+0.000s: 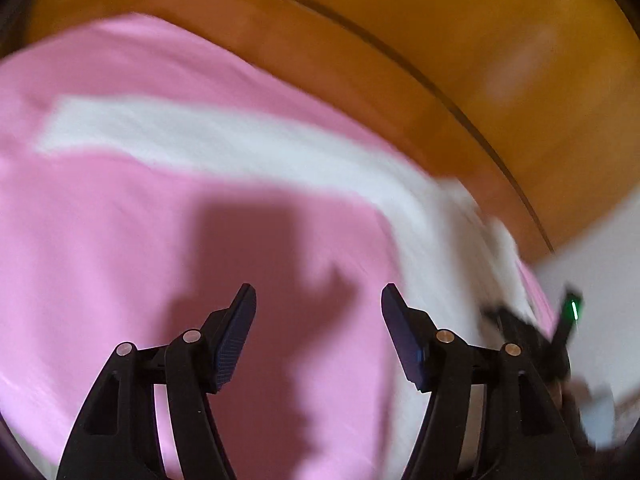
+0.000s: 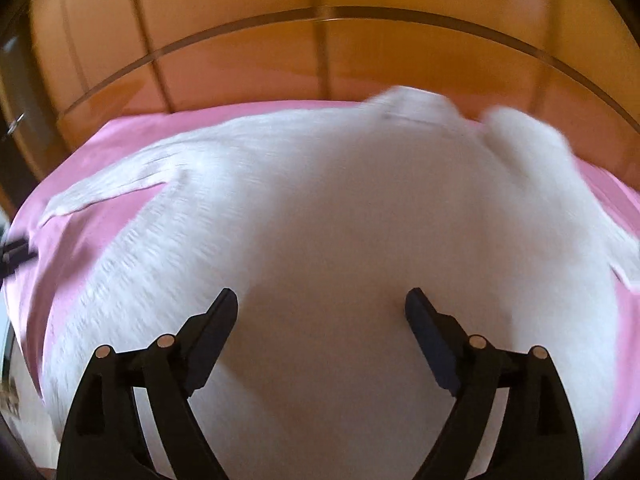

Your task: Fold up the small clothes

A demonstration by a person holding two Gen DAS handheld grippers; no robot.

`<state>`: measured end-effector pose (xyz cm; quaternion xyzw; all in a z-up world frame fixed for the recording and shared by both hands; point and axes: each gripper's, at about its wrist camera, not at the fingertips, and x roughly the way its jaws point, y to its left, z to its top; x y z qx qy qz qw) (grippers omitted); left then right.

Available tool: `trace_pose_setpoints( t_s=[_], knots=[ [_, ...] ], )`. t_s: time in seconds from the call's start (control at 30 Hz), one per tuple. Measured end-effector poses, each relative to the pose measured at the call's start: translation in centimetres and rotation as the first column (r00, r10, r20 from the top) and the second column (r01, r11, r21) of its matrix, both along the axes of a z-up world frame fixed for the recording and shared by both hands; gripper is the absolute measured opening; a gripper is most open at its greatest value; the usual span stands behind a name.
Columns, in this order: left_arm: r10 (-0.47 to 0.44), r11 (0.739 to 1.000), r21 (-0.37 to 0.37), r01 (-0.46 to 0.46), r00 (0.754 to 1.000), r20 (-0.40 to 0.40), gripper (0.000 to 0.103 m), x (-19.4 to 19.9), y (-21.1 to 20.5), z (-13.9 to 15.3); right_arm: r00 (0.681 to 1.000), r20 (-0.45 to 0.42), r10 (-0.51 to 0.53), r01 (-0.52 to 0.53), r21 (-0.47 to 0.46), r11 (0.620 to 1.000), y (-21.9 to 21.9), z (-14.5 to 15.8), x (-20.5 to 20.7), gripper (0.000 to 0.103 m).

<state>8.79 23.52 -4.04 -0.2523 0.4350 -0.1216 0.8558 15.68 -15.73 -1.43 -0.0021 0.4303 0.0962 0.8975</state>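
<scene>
Both grippers are spread wide and holding nothing: left gripper [image 1: 319, 294] over the pink sheet [image 1: 100, 240], right gripper [image 2: 321, 299] above the white sweater [image 2: 320, 208].

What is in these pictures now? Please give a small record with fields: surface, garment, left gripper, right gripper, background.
surface: pink sheet, spread flat
garment: white sweater lying on the sheet, one sleeve stretched out to the picture's left
left gripper: open, nothing between the jaws, over bare sheet beside the sweater
right gripper: open, nothing between the jaws, over the sweater's body
background: orange wooden panel behind the sheet
image quality: blurred by motion, fine detail unclear
</scene>
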Motion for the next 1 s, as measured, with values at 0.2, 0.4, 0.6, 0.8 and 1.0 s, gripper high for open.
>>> trace_pose_setpoints(
  t_s=[0.2, 0.4, 0.6, 0.8, 1.0],
  knots=[
    [-0.188, 0.981, -0.057, 0.186, 0.982, -0.02, 0.063, -4.9, -6.0, -2.6, 0.956, -0.003, -0.293, 0.293, -0.019, 0.956, -11.7, 1.3, -6.4, 0.086],
    [-0.269, 0.951, -0.173, 0.257, 0.961, -0.054, 0.019, -5.8, -7.8, -4.4, 0.884, -0.127, -0.45, 0.457, 0.033, 0.889, -19.9, -0.3, -13.6, 0.085],
    [-0.257, 0.963, -0.081, 0.256, 0.966, -0.003, 0.005, -6.1, -9.0, -2.9, 0.918, -0.195, -0.344, 0.373, 0.138, 0.917, -18.0, -1.6, -16.6, 0.021],
    [-0.277, 0.957, -0.08, 0.279, 0.96, 0.035, 0.004, -8.6, -10.0, -0.9, 0.958, -0.134, -0.252, 0.277, 0.215, 0.937, -17.7, 3.1, -17.8, 0.008],
    [-0.285, 0.958, -0.058, 0.281, 0.954, -0.091, 0.004, -9.5, -10.7, -4.2, 0.943, -0.211, -0.255, 0.281, 0.105, 0.954, -19.3, 1.3, -18.8, 0.005]
  ],
)
